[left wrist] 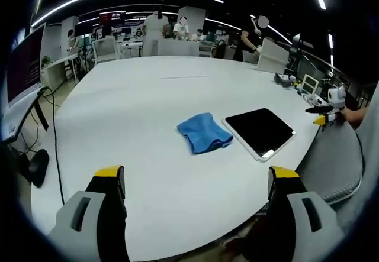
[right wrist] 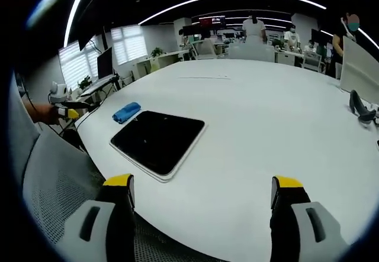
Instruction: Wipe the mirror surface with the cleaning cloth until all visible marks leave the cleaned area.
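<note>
A blue cleaning cloth [left wrist: 204, 133] lies crumpled on the white table [left wrist: 148, 96], just left of a dark rectangular mirror [left wrist: 259, 132] with a white frame lying flat. My left gripper [left wrist: 196, 182] hovers open over the table's near edge, short of the cloth, with nothing between its jaws. The right gripper [left wrist: 317, 114] comes in from the right, held by a hand. In the right gripper view the mirror [right wrist: 159, 141] lies ahead and to the left, with the cloth [right wrist: 126, 112] beyond it. My right gripper [right wrist: 203, 191] is open and holds nothing. The left gripper [right wrist: 70, 109] shows at far left.
A grey mesh chair back [right wrist: 53, 179] stands against the table edge by the mirror. A small black object [right wrist: 361, 109] rests at the table's right side. Cables [left wrist: 54, 132] hang off the left edge. Several people stand among desks [left wrist: 157, 28] far behind.
</note>
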Tool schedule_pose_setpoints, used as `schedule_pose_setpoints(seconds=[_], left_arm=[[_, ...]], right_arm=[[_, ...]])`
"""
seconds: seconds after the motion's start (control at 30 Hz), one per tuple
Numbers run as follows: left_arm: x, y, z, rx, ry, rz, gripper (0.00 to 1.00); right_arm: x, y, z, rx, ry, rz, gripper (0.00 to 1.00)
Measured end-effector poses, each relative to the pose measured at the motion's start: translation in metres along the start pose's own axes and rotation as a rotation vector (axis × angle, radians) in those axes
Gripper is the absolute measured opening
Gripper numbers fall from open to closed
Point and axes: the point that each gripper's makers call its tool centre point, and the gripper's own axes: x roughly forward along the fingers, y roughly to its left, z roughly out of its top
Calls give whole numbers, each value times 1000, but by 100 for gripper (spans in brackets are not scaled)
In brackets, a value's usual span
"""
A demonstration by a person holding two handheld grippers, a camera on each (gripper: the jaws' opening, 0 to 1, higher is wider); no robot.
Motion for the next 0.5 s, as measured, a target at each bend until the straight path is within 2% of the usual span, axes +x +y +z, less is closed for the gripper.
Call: schedule_pose_setpoints(seconds=[0.1,0.17,0.23,0.27,0.37,0.4,0.43,0.5], left_arm=[[2,-2,11,-19,-9,2,99],[7,-2,24,-126,-35,24,99],[10,2,34,-170,-37,61,99],[12,1,39,-178,-46,57,99],[19,0,48,-196,-30,62,99],[24,-2,46,-217,3,55,99],[27,-6,46,-215,23,41,99],[34,-9,50,-176,58,53,99]], right_arm=[[1,0,0,30,-3,4,94],[1,3,1,11,-2,15,95],[1,5,0,-5,7,16,93],[0,5,1,-1,2,17,94],[2,9,-1,4,14,44,95],[2,11,-2,-1,14,54,95],[3,12,-1,-3,12,57,95],[1,11,0,9,6,51,95]])
